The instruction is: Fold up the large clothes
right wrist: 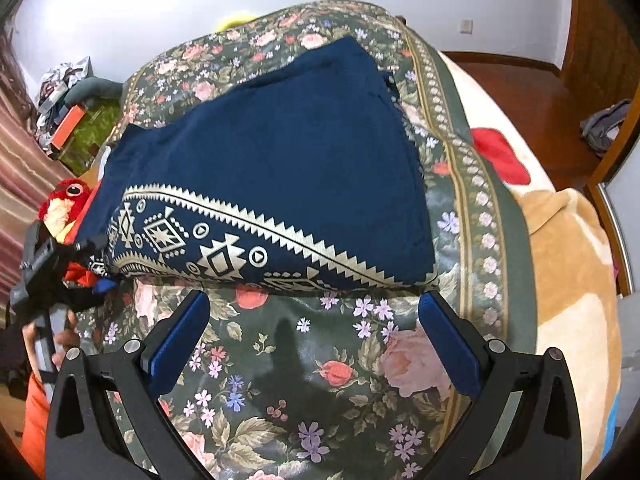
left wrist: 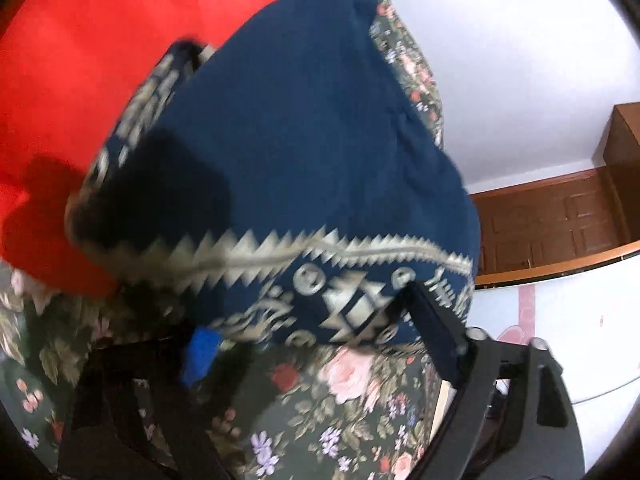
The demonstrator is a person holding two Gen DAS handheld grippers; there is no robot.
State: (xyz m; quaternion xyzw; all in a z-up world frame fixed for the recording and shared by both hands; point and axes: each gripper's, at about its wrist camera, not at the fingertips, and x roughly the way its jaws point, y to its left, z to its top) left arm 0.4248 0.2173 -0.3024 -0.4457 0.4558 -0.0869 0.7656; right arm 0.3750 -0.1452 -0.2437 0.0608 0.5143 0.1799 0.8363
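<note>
- The floral bedspread (right wrist: 304, 380) runs under both grippers and carries the folded navy garment (right wrist: 280, 160) with its cream patterned border along the near edge.
- The garment lies just ahead of the right gripper (right wrist: 316, 344), whose fingers stand wide with only bedspread between them; the border is just beyond their tips, not touched.
- The left gripper (left wrist: 308, 336) sits at the garment's left corner, jaws fairly wide. The border hem lies between its fingers, one tip against the cloth, but the blur hides whether the pads press.
- A red cloth (left wrist: 80, 80) lies on the far side of the garment from the left fingers.
- Risk, as I judge it: a bite that takes only the top layer would peel the fold open when lifted.
- If the left gripper moves alone, the stack could skew.
</note>
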